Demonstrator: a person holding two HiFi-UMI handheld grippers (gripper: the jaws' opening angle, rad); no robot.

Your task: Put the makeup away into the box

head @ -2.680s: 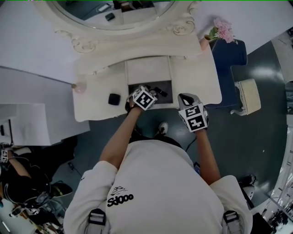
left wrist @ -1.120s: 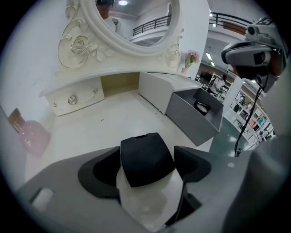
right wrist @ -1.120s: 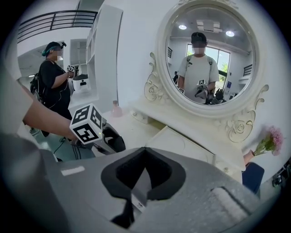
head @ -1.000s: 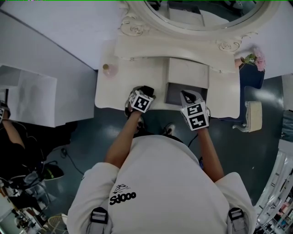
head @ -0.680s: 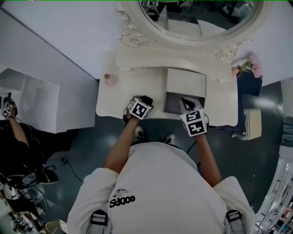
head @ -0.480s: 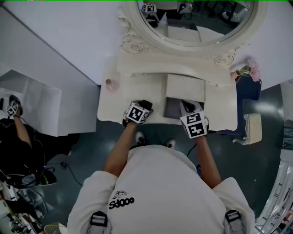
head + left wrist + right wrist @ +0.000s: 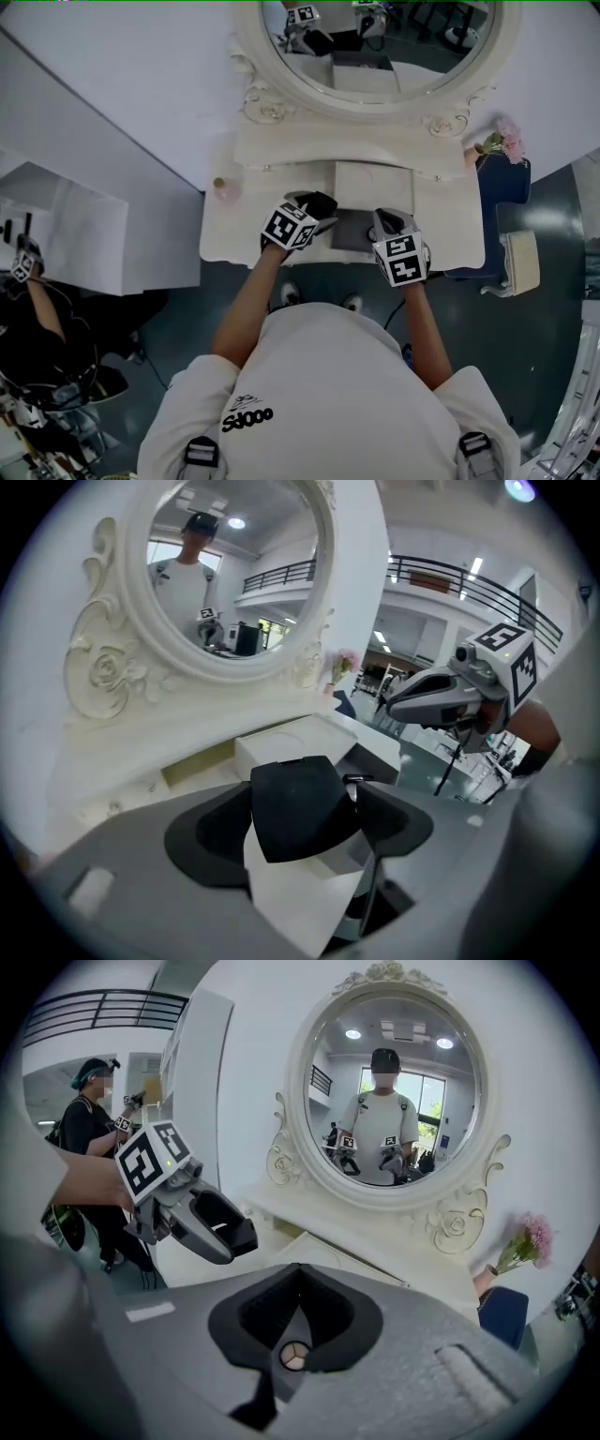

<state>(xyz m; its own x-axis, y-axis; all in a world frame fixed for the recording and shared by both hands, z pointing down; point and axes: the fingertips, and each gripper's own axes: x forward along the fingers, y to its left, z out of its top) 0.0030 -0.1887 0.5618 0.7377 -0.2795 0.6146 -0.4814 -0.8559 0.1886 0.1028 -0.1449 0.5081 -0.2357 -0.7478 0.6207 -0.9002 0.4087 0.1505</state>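
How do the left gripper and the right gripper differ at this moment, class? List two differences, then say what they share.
The left gripper has its jaws shut on a black compact; the right gripper has its jaws shut on nothing. In the head view, the left gripper is to the left of the dark open box, and the right gripper is at its right edge. Shared: both point toward the oval mirror.

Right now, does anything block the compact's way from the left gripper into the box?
Nothing visible does. The left gripper holds the black compact beside the open box; the right gripper, shut, is at its far edge.
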